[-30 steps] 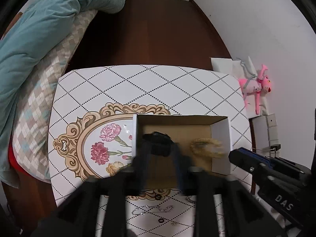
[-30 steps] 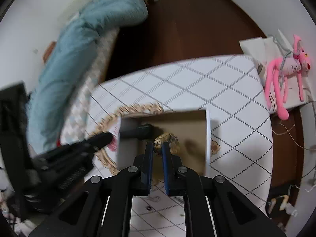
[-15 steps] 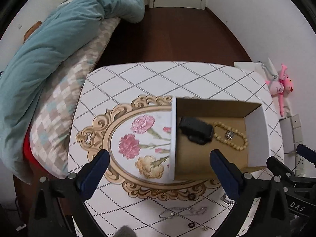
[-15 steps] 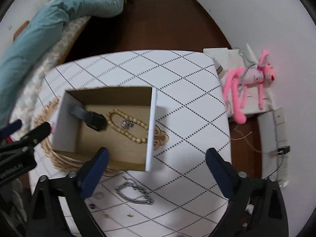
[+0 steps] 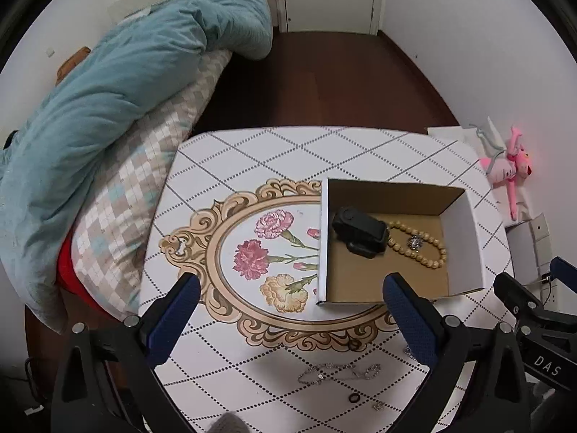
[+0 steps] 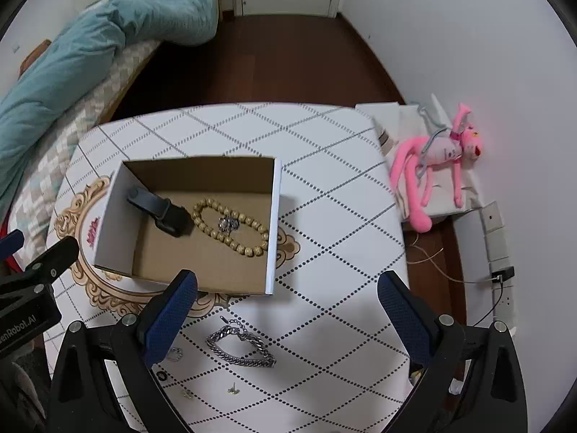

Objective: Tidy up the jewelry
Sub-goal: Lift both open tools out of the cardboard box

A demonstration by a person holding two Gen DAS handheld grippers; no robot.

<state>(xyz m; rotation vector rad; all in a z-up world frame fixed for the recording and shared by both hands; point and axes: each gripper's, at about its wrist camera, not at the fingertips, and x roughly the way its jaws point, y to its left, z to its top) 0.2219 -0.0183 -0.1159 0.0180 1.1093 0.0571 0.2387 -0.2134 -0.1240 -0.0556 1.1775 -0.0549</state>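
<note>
An open cardboard box point(image 5: 465, 249) point(image 6: 274, 223) stands on the patterned table. Inside lie a black watch point(image 5: 359, 234) point(image 6: 162, 211), a wooden bead bracelet point(image 5: 422, 249) point(image 6: 234, 227) and a small silver piece point(image 6: 228, 223). A silver chain bracelet point(image 6: 239, 348) and a thin silver chain point(image 5: 339, 371) lie on the table in front of the box, with small rings point(image 5: 354, 398) and an ear stud point(image 6: 233, 389) nearby. My left gripper point(image 5: 288, 306) is open and empty above the table's front left. My right gripper point(image 6: 286, 306) is open and empty above the chain bracelet.
A bed with a teal duvet point(image 5: 108, 90) lies to the left of the table. A pink plush toy point(image 6: 432, 166) lies on a white stand by the right wall. Dark wood floor point(image 6: 270, 61) is beyond the table's far edge.
Both grippers opened and drew back and up from the box. The bead bracelet that the right gripper held now lies in the box beside the watch.
</note>
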